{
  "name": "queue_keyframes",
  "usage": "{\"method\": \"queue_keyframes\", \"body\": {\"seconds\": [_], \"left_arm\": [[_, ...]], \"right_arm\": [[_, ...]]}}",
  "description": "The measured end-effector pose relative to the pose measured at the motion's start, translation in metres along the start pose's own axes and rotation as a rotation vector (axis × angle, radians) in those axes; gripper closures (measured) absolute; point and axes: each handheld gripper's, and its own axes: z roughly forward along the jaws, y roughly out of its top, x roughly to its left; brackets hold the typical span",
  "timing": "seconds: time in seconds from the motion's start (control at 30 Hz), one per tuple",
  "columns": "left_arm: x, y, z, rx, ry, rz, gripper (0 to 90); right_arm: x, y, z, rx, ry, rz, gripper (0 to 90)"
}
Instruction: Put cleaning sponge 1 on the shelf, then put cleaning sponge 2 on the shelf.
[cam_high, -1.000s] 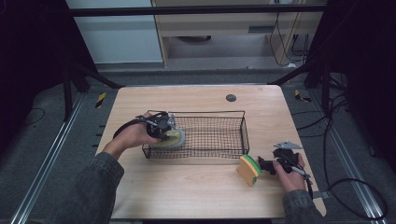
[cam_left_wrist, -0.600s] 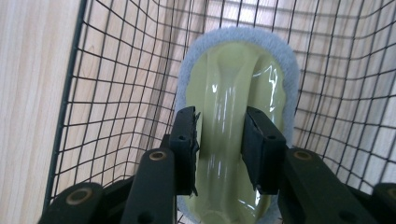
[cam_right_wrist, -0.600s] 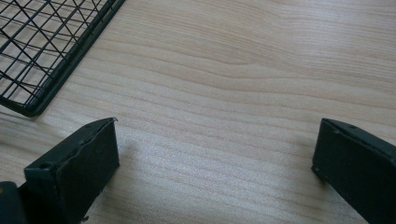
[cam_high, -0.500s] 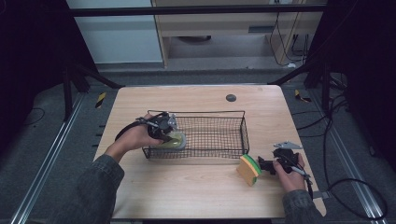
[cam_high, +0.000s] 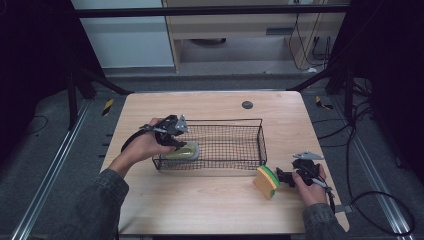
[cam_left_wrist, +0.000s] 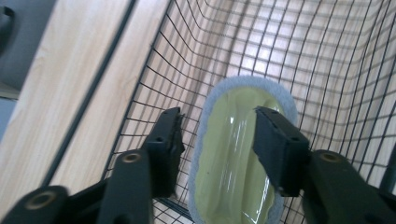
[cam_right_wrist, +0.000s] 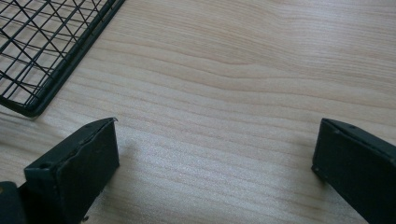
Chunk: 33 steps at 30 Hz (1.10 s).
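Left gripper (cam_high: 176, 136) has lifted a little since a second ago, and its jaws have just been opening: then they were clamped low on the pale green sponge (cam_high: 182, 150) at the basket's left end, now they stand apart above it. From the left gripper view the sponge (cam_left_wrist: 238, 154) lies on the wire floor of the basket (cam_left_wrist: 327, 56), green face up with a grey-white fuzzy rim, close to the basket's near wall. Both jaws straddle it with a gap on the left side; the right jaw overlaps the sponge's edge in that view, but pressing contact cannot be told, and the sponge looks to be lying free. In the high view the basket (cam_high: 260, 135) sits mid-table (cam_high: 210, 210), long side across, and the left hand (cam_high: 147, 145) hovers over its left end with the gripper pointing down and in. Right gripper (cam_high: 280, 177) lies low on the table near the basket's right front corner, unmoved from the earlier frames. A second sponge (cam_high: 266, 181), yellow with a green layer, stands on edge just in front of its jaws. In the right gripper view the jaws are wide apart over bare wood (cam_right_wrist: 224, 93), nothing between them, with the basket's corner (cam_right_wrist: 32, 107) at upper left. A small dark disc (cam_high: 247, 104) sits on the far side of the table, well apart from everything else.
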Motion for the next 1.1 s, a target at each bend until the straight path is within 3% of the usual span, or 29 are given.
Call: {"method": "queue_keyframes", "body": {"seconds": [0.1,0.2,0.33,0.47,0.57,0.67,0.77,0.87,0.97,1.1], "left_arm": [[-0.002,0.000,-0.005,-0.029,0.033,-0.031,40.0],[-0.004,-0.001,-0.011,-0.058,0.049,-0.066,25.9],[-0.008,-0.007,-0.020,-0.133,0.072,-0.166,13.3],[-0.015,-0.018,-0.030,-0.196,0.087,-0.241,6.7],[-0.024,-0.031,-0.034,-0.260,0.113,-0.338,5.5],[-0.034,-0.044,-0.038,-0.278,0.151,-0.373,4.5],[-0.047,-0.061,-0.042,-0.316,0.183,-0.451,4.4],[-0.063,-0.080,-0.046,-0.314,0.247,-0.456,4.4],[-0.077,-0.103,-0.047,-0.321,0.238,-0.546,4.3],[-0.089,-0.125,-0.044,-0.242,0.256,-0.575,4.3]], "right_arm": [[0.000,0.000,0.000,0.000,0.000,-0.001,0.6],[0.000,0.000,0.000,0.000,0.000,0.000,0.6],[0.000,0.000,0.000,-0.001,-0.001,-0.003,0.4],[-0.001,0.000,0.000,0.000,0.002,-0.003,0.4],[-0.001,0.000,0.000,-0.002,0.008,0.001,0.7],[-0.001,0.000,0.000,-0.001,0.010,-0.001,0.7],[-0.002,0.000,0.000,-0.001,0.018,-0.004,1.8],[-0.004,0.002,-0.002,-0.002,0.018,-0.012,6.2],[-0.004,0.003,-0.008,0.003,-0.009,-0.031,7.0],[-0.003,0.002,-0.021,0.038,-0.015,-0.063,9.2]]}}
